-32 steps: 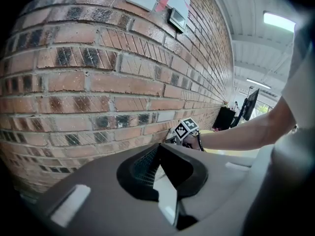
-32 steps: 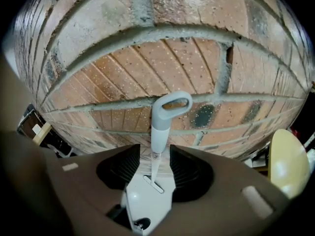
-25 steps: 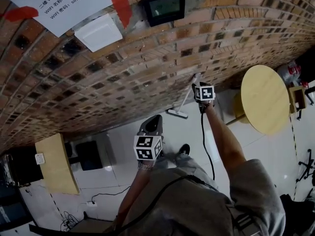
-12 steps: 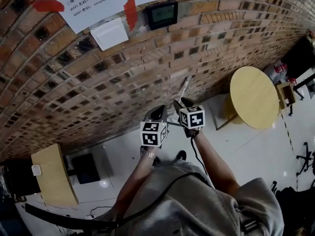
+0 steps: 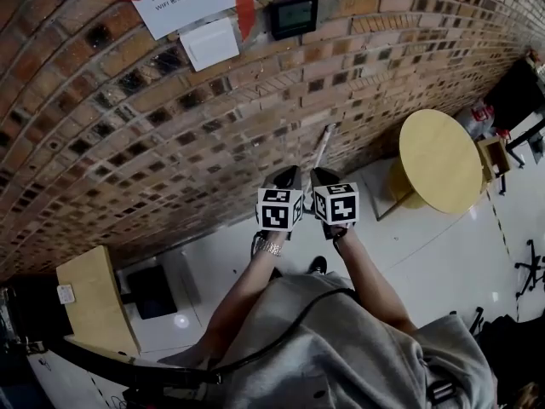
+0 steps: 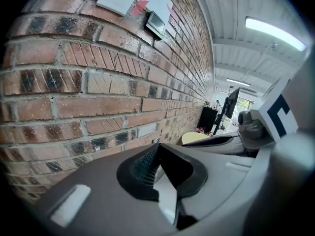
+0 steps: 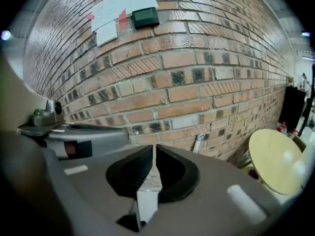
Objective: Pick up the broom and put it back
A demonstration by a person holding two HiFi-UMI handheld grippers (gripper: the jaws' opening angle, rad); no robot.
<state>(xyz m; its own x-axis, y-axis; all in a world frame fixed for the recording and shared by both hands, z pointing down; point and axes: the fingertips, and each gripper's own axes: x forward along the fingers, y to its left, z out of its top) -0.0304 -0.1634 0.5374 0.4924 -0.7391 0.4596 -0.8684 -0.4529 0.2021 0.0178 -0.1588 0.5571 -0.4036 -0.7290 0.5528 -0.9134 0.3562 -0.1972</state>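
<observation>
right gripper empty, jaws just closed down to a slit; left gripper pinched together, empty.
broom stands apart from both, leaning on the brick wall, long axis steep, handle end up. head view shows the handle's length, with the broom head hidden behind the grippers; right gripper view shows the handle tip only.
</observation>
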